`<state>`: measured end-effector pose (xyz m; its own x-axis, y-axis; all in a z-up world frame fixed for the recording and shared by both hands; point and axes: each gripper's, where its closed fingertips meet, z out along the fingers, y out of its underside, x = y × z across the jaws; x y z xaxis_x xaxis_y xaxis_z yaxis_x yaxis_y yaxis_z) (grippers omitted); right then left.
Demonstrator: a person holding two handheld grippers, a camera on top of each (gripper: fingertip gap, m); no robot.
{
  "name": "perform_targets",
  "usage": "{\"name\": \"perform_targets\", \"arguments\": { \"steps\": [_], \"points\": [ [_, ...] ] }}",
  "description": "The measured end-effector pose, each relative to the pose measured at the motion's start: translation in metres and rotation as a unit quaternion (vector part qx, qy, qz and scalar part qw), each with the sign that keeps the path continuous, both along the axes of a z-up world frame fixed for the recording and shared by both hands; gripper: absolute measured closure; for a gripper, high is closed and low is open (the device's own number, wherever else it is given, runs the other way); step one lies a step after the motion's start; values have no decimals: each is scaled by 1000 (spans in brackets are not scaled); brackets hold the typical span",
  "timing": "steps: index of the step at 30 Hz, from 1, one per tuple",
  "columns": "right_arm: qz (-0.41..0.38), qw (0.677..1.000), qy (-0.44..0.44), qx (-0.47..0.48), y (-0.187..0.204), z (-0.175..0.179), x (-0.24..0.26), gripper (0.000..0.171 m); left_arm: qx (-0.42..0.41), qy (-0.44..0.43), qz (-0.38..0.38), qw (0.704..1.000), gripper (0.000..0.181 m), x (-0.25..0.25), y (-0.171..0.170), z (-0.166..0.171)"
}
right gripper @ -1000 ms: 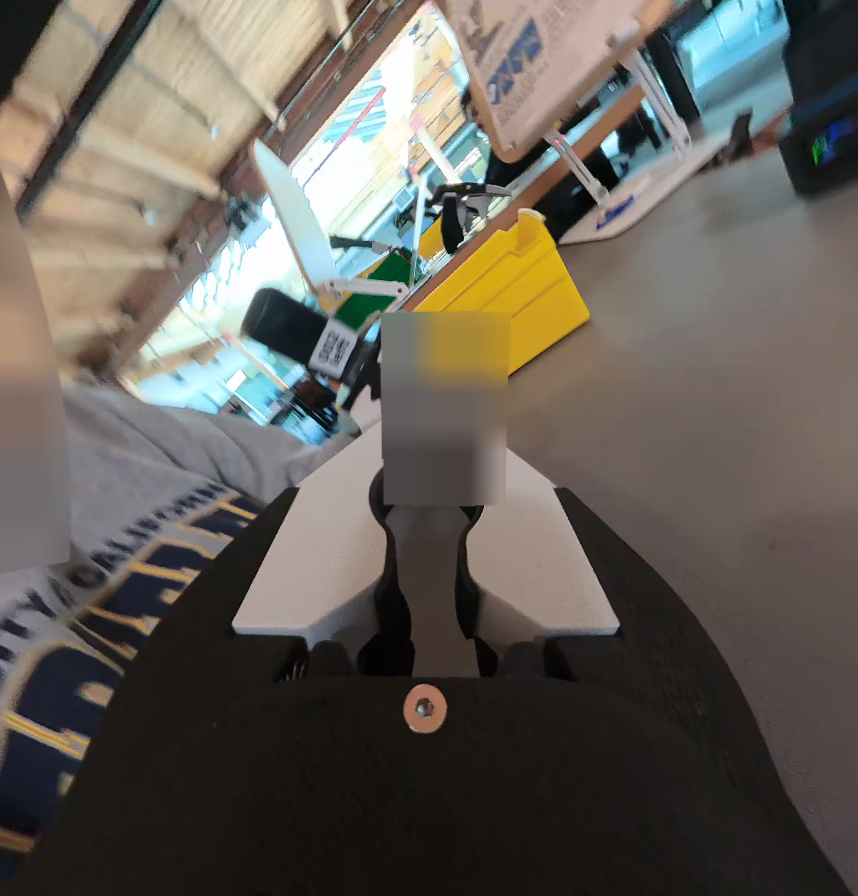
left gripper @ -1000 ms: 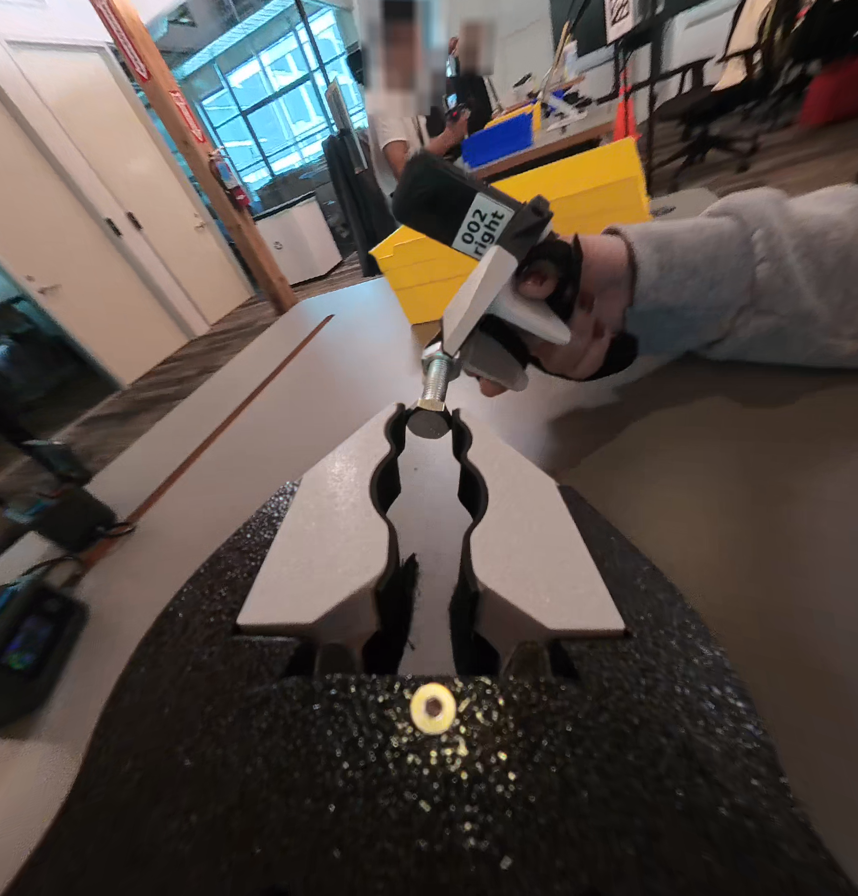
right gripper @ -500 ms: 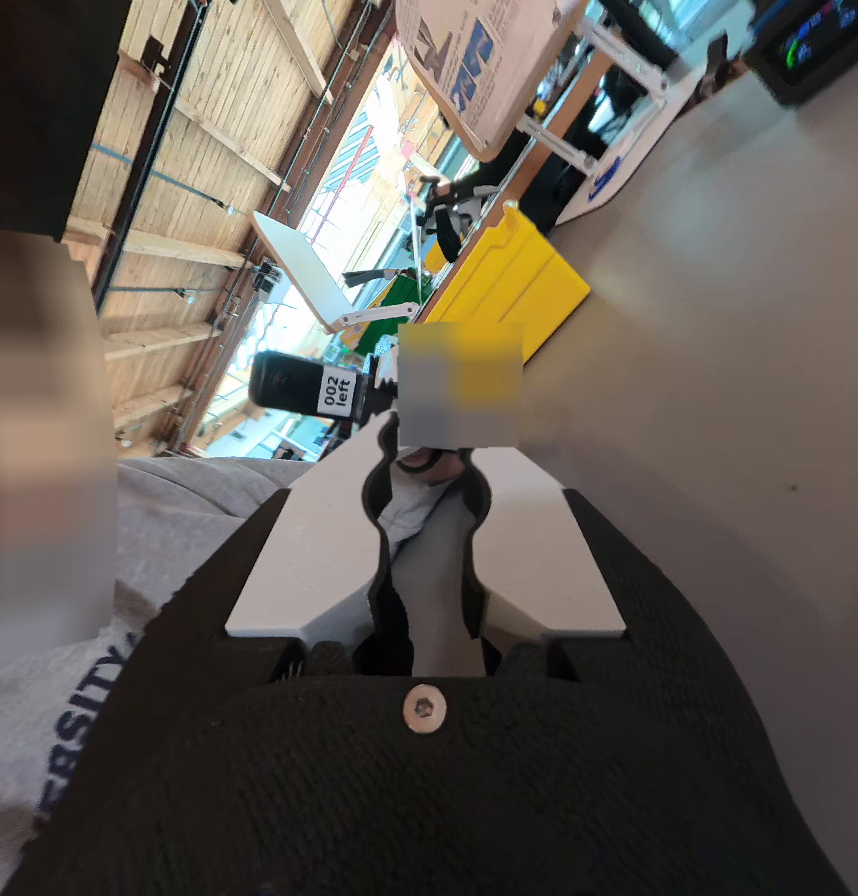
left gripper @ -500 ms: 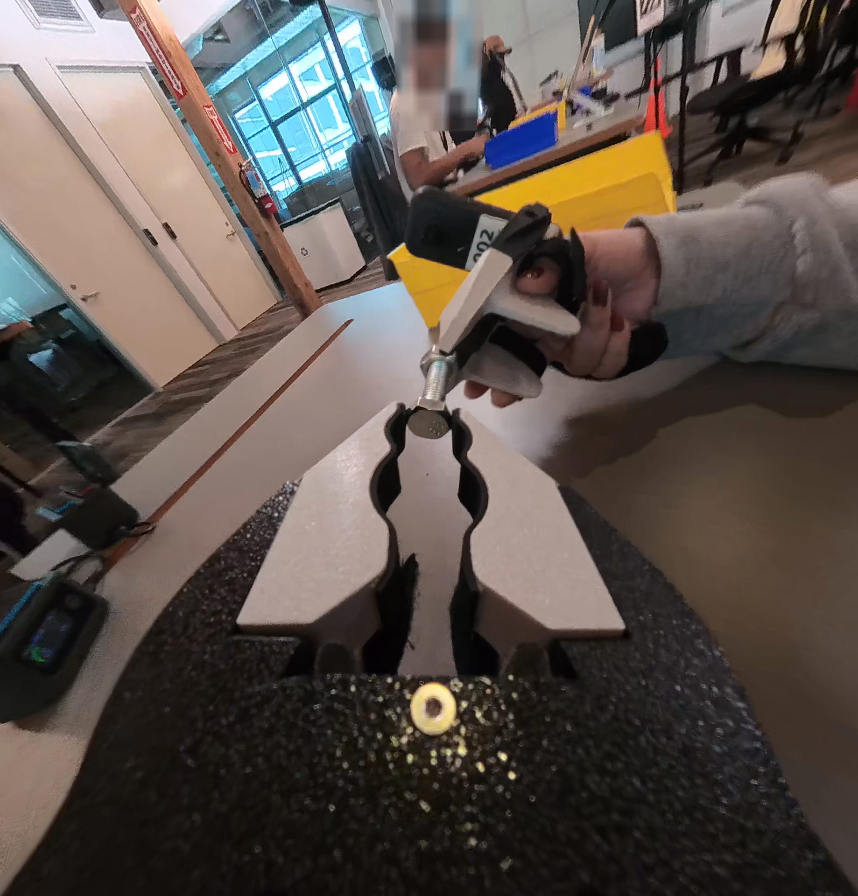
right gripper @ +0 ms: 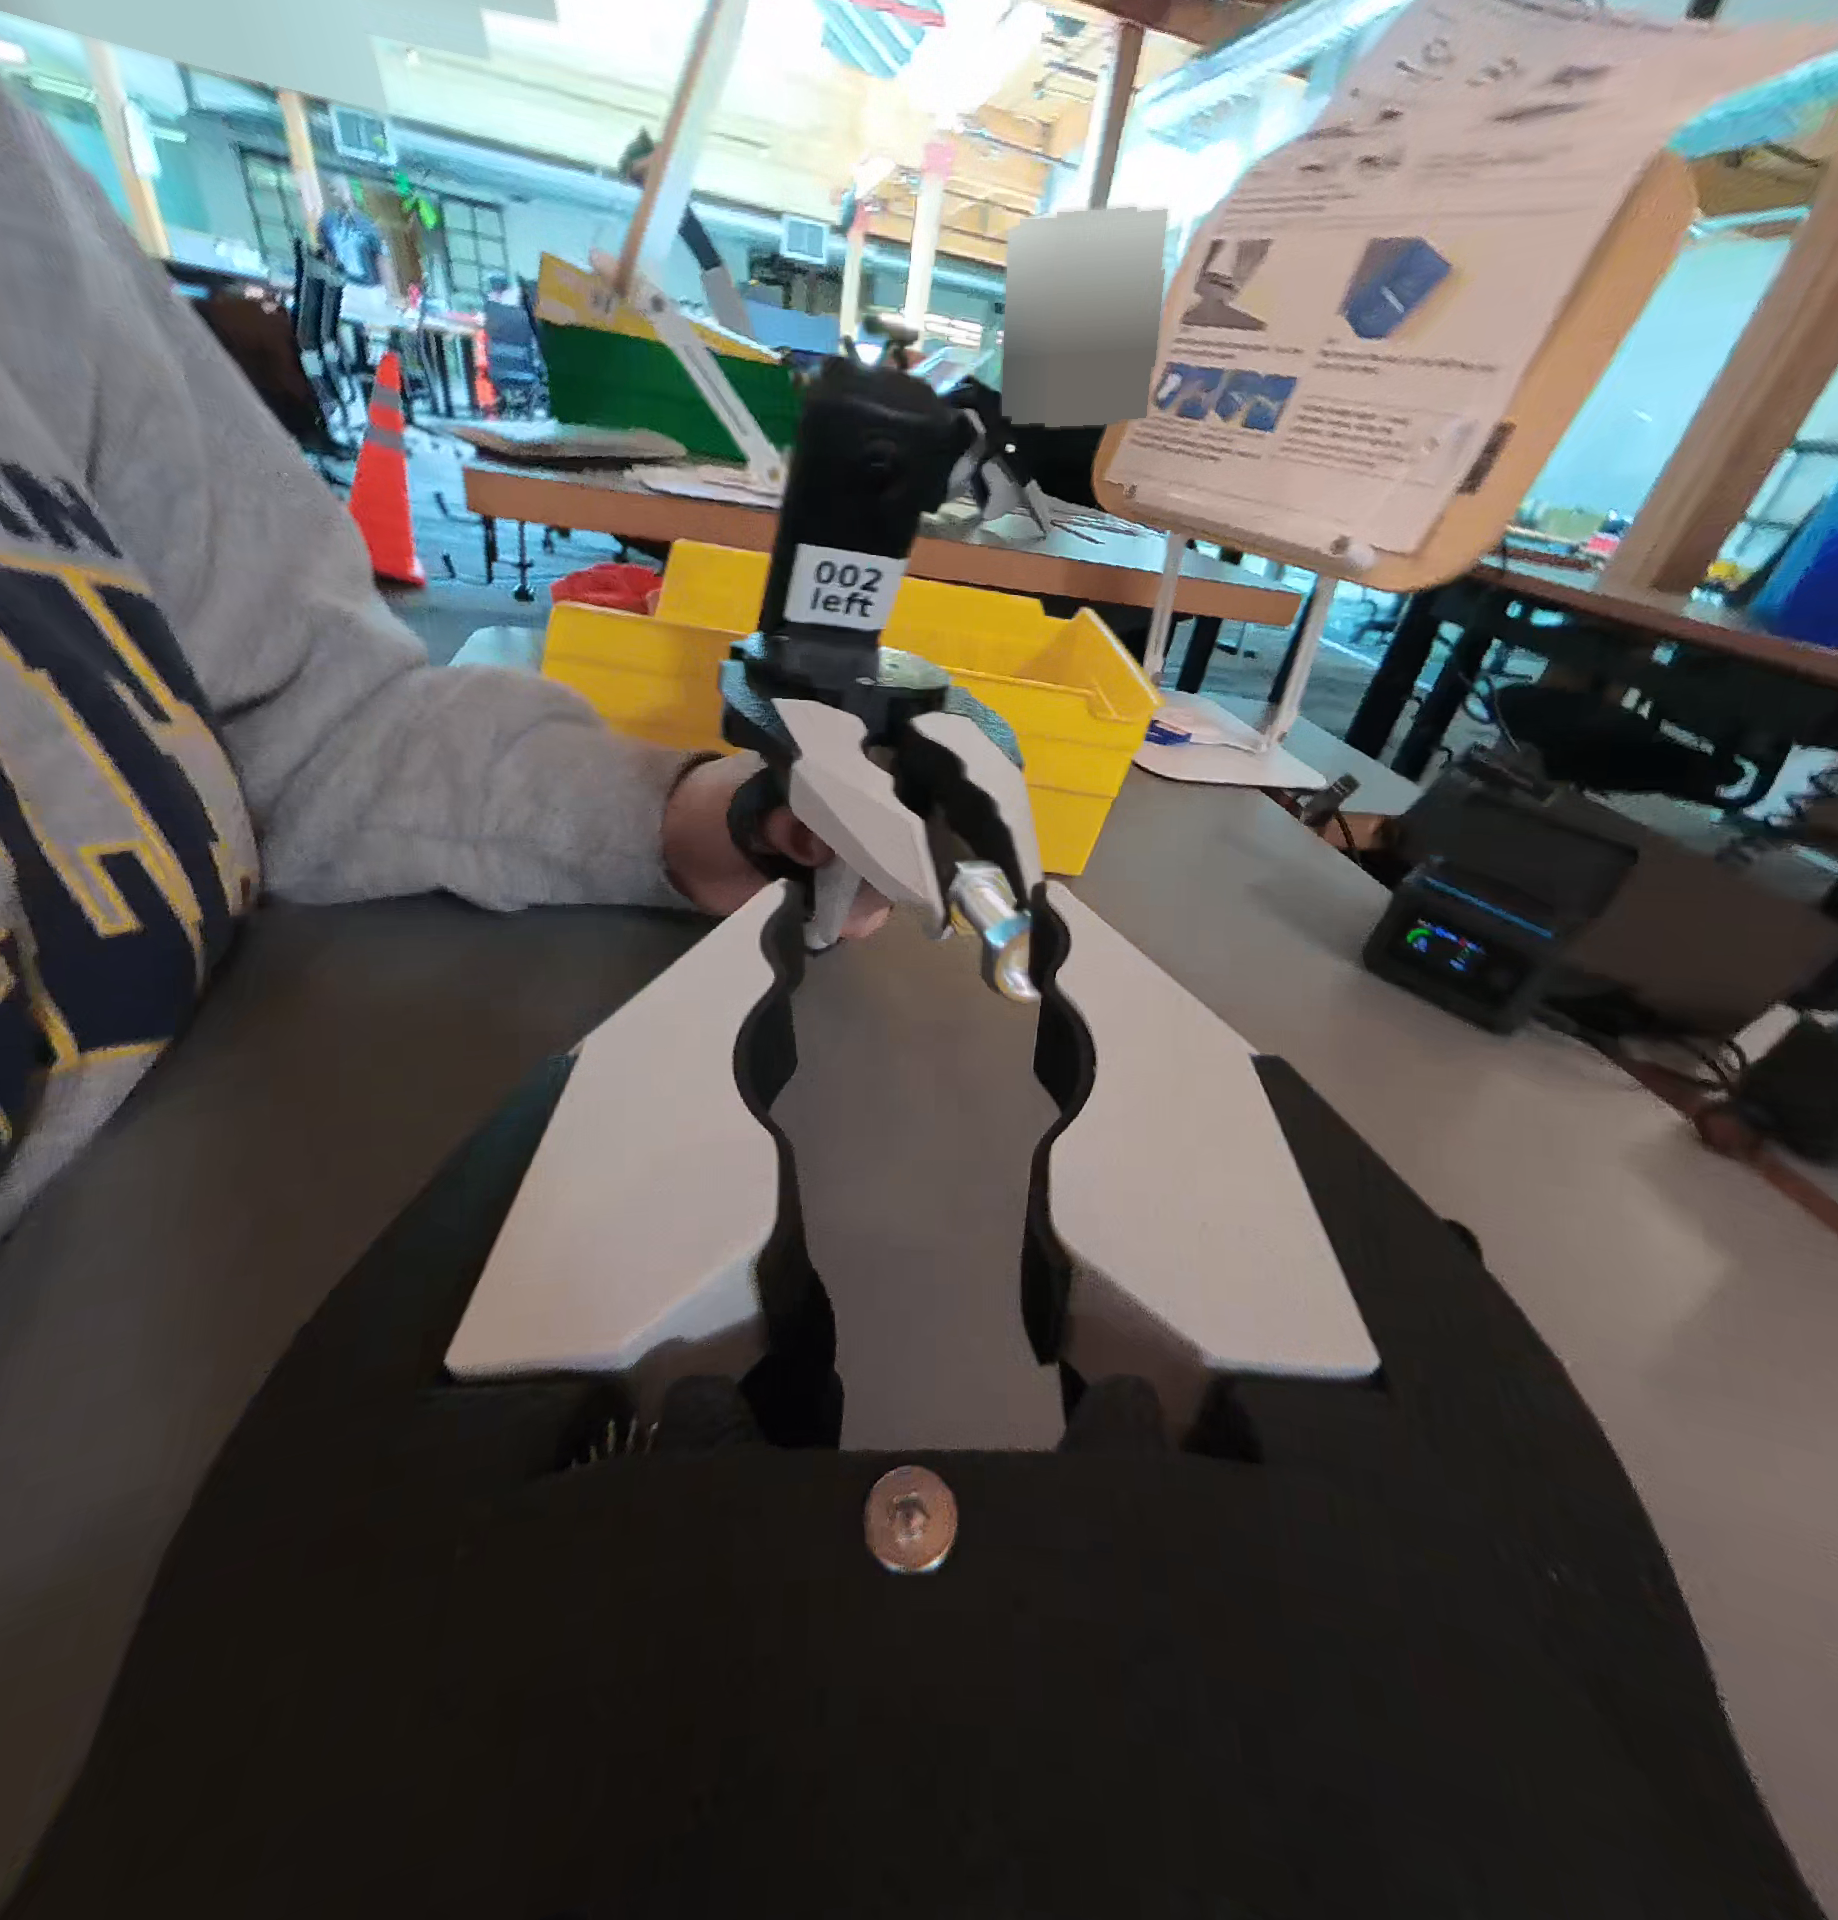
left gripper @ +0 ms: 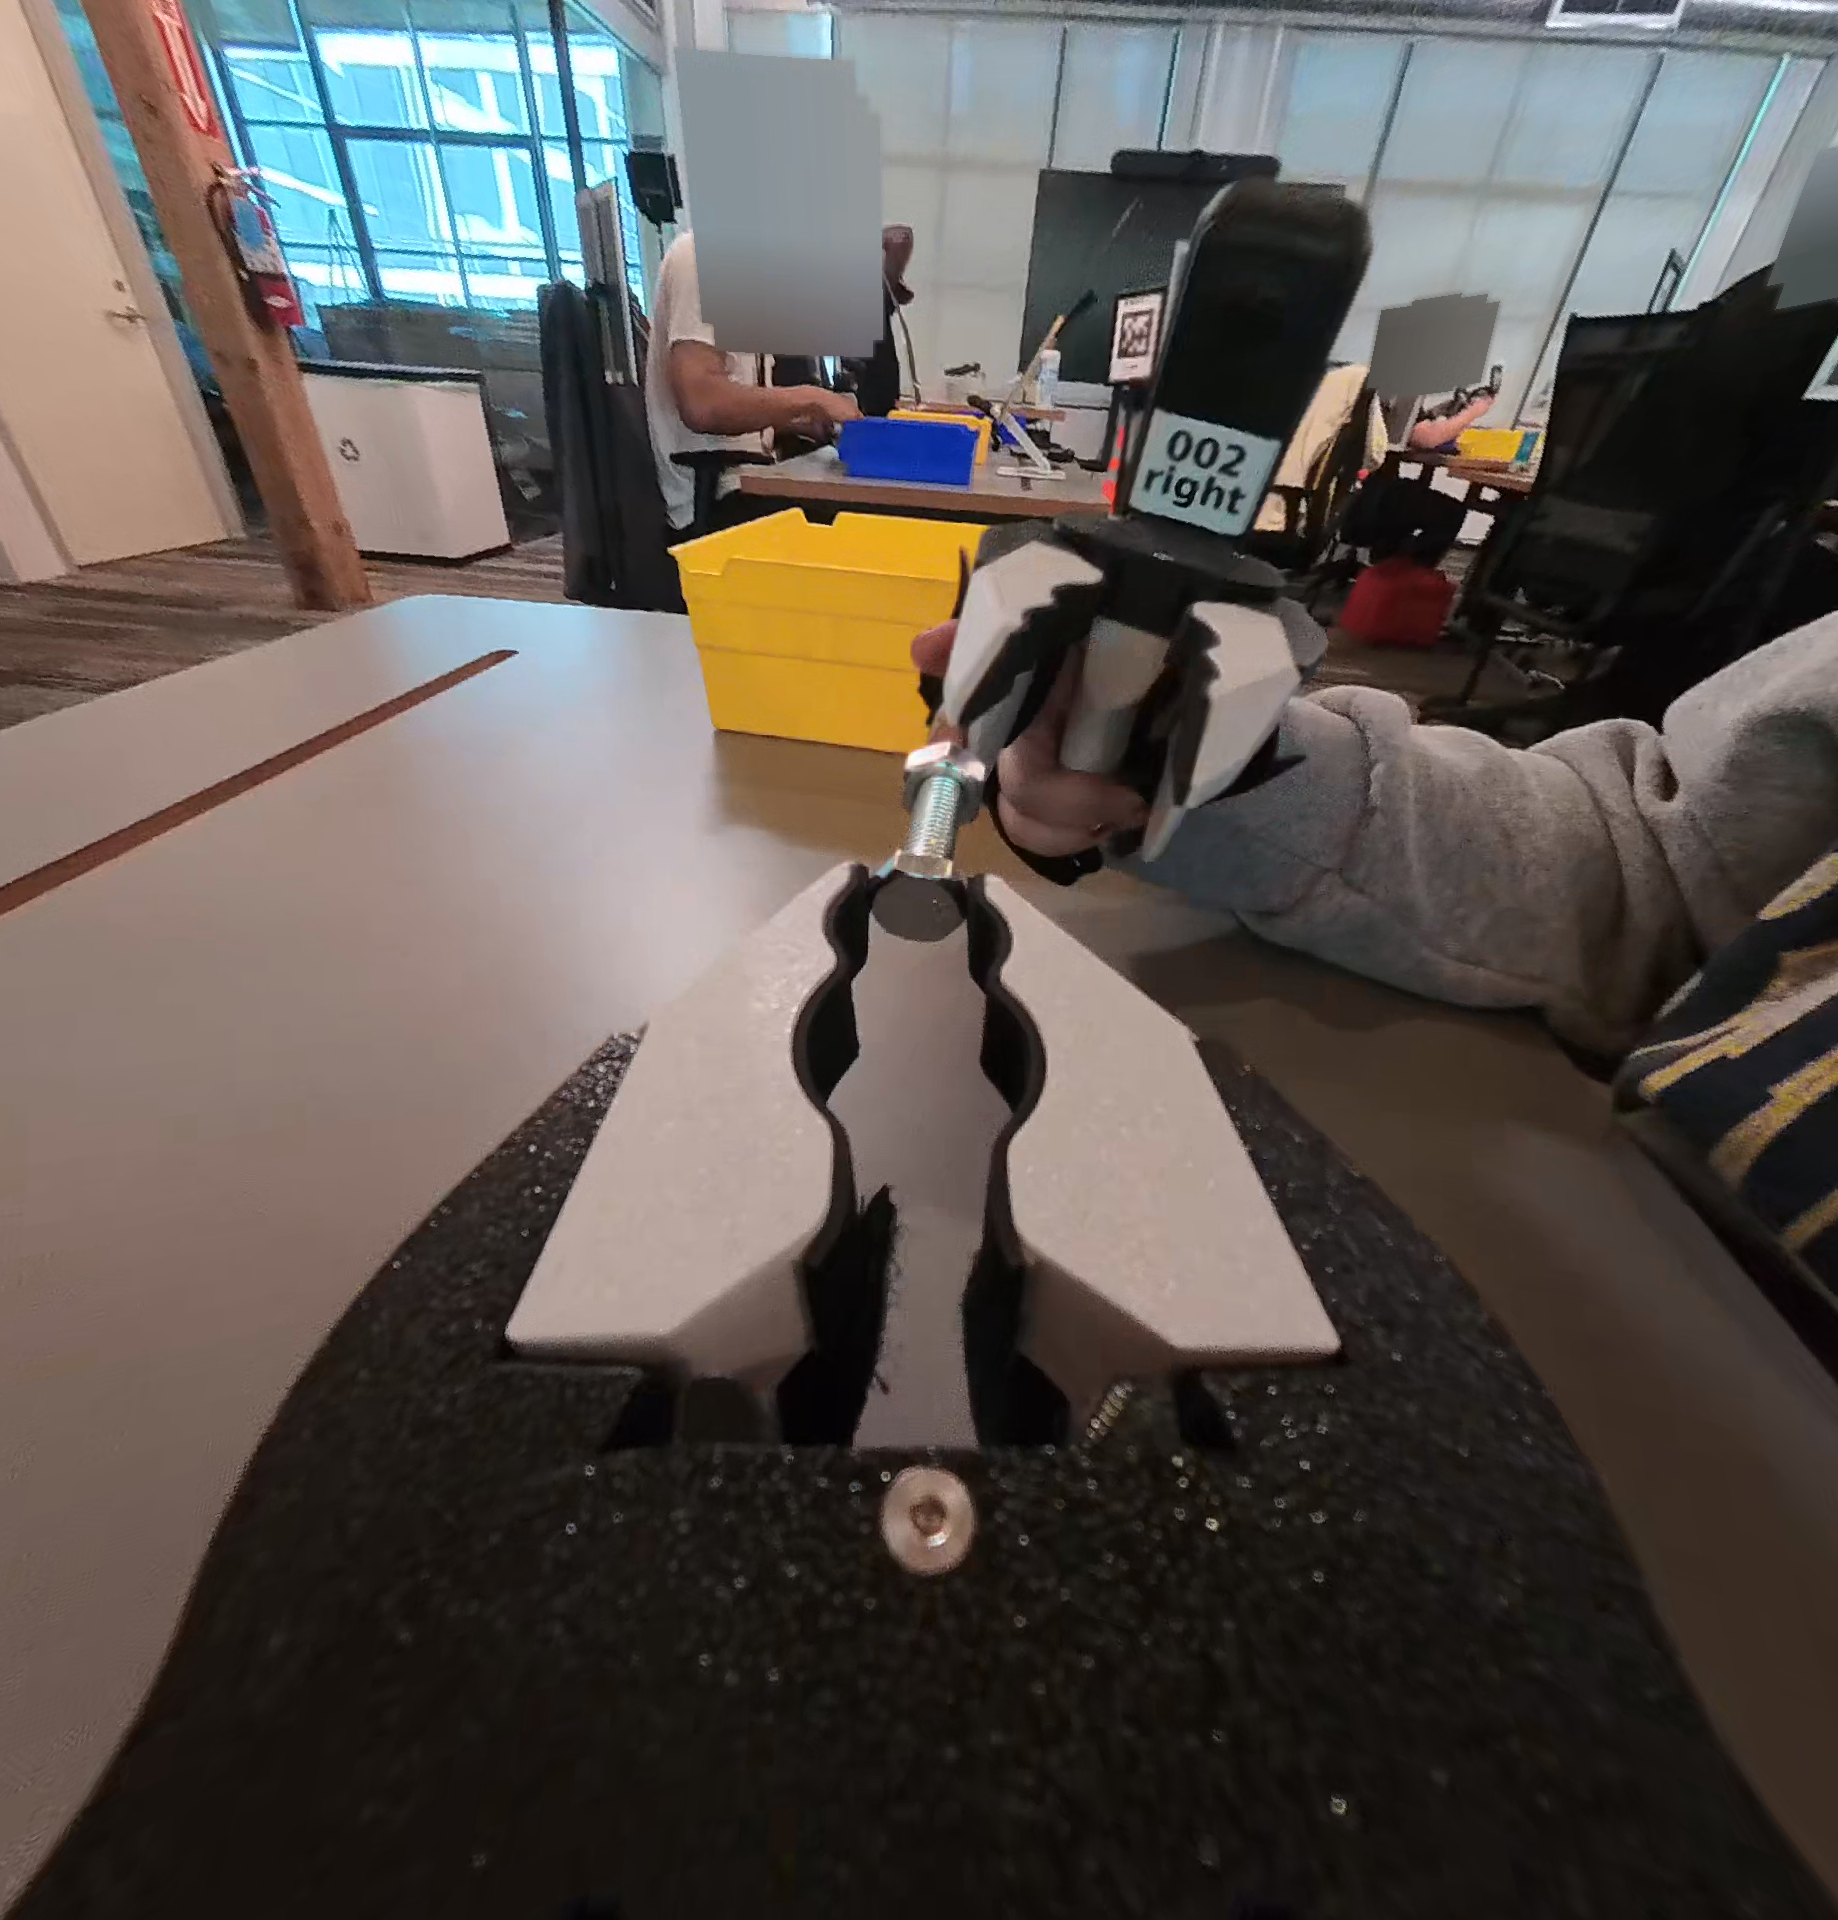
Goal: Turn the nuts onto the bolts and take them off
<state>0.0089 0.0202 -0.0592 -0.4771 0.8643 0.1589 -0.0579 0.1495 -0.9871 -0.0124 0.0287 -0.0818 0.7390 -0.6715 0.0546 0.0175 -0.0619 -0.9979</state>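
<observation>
- Your left hand-held gripper (left gripper: 917, 906) has its grey fingers pinched on the hexagonal head of the silver threaded steel bolt (left gripper: 925, 844), which points away from it and slightly up, above the counter (left gripper: 323, 935).
- Your right hand-held gripper (right gripper: 913, 940) has its grey fingers spread apart and grips nothing; the bolt's free end lies against the inner edge of its right fingertip.
- In the left wrist view, the silver hexagonal nut (left gripper: 944, 771) sits at the far end of the bolt's thread, touching the tip of one finger of the right hand-held gripper.
- Your hand (left gripper: 1050, 800), in a grey sleeve, holds the right hand-held gripper's handle just behind the nut.
- A yellow plastic bin (left gripper: 821, 644) stands on the counter beyond the bolt, well apart from it.
- A small black device with a lit screen (right gripper: 1455, 951) rests on the counter to the right in the right wrist view.
</observation>
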Motion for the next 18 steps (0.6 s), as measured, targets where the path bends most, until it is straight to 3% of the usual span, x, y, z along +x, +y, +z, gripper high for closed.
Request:
{"name": "perform_targets", "arguments": {
  "steps": [18],
  "points": [
    [-2,999,-48,19,-3,-20,-7,131,15,-22,-38,999,165,12,-7,8]
  ]
}}
